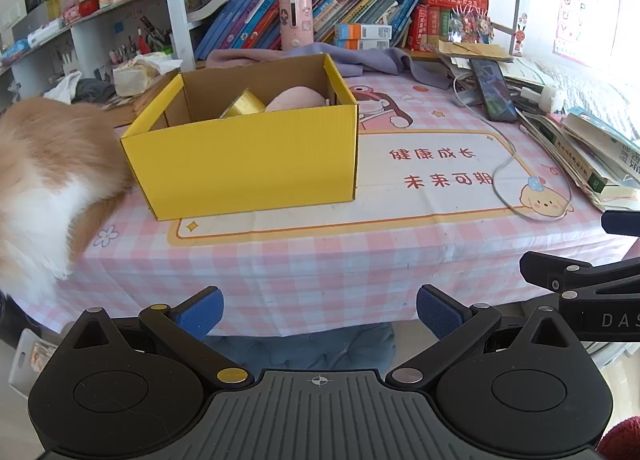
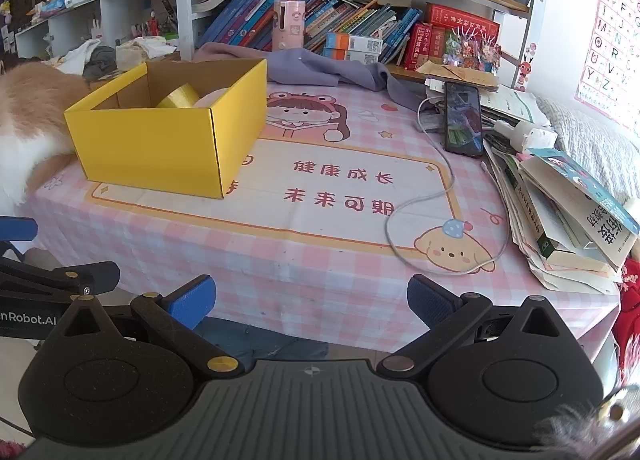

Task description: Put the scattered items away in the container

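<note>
A yellow cardboard box (image 1: pixel 244 163) stands open on the pink checked tablecloth; it also shows in the right wrist view (image 2: pixel 160 147). Inside it lie a roll of yellow tape (image 1: pixel 243 104) and a pink rounded item (image 1: pixel 296 98), also seen in the right wrist view as the tape (image 2: pixel 178 96) and the pink item (image 2: pixel 212 96). My left gripper (image 1: pixel 319 314) is open and empty, held off the table's front edge. My right gripper (image 2: pixel 311 303) is open and empty, also off the front edge, to the right of the left one.
An orange and white cat (image 1: pixel 44 179) sits against the box's left side. A phone (image 2: pixel 463 124) with a white cable (image 2: pixel 424 195), a stack of books (image 2: pixel 568 215), a purple cloth (image 2: pixel 320 67) and a bookshelf (image 2: pixel 360 27) line the right and back.
</note>
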Demonstrator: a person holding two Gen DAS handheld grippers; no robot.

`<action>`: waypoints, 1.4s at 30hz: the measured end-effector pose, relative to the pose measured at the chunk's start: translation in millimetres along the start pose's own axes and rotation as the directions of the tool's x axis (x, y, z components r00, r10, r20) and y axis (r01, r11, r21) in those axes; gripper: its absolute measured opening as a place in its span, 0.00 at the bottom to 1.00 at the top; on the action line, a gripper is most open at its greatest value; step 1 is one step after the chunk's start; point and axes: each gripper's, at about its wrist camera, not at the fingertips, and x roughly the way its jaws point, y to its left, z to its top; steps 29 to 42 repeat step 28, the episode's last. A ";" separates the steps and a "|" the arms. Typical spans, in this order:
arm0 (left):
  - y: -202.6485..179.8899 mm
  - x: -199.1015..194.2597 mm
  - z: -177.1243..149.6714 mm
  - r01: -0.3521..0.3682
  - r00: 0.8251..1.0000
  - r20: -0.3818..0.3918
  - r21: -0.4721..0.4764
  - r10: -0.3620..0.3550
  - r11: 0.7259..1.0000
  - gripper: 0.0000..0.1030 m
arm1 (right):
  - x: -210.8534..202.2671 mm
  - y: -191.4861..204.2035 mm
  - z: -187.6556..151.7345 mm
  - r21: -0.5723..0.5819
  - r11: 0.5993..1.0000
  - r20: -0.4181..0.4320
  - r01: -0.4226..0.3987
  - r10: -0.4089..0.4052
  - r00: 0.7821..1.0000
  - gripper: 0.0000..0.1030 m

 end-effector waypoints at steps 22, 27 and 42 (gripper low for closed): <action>-2.2 8.1 2.8 0.015 1.000 -0.019 0.007 -0.015 1.000 1.00 | 3.1 -1.6 2.4 0.008 1.000 -0.009 0.009 -0.009 1.000 1.00; 0.0 10.5 3.3 0.013 1.000 -0.024 0.001 -0.013 1.000 1.00 | 9.0 2.2 3.5 0.013 1.000 -0.025 0.003 -0.003 1.000 1.00; 0.6 11.1 3.4 0.014 1.000 -0.025 0.000 -0.014 1.000 1.00 | 10.7 2.4 4.5 0.015 1.000 -0.028 0.002 -0.002 1.000 1.00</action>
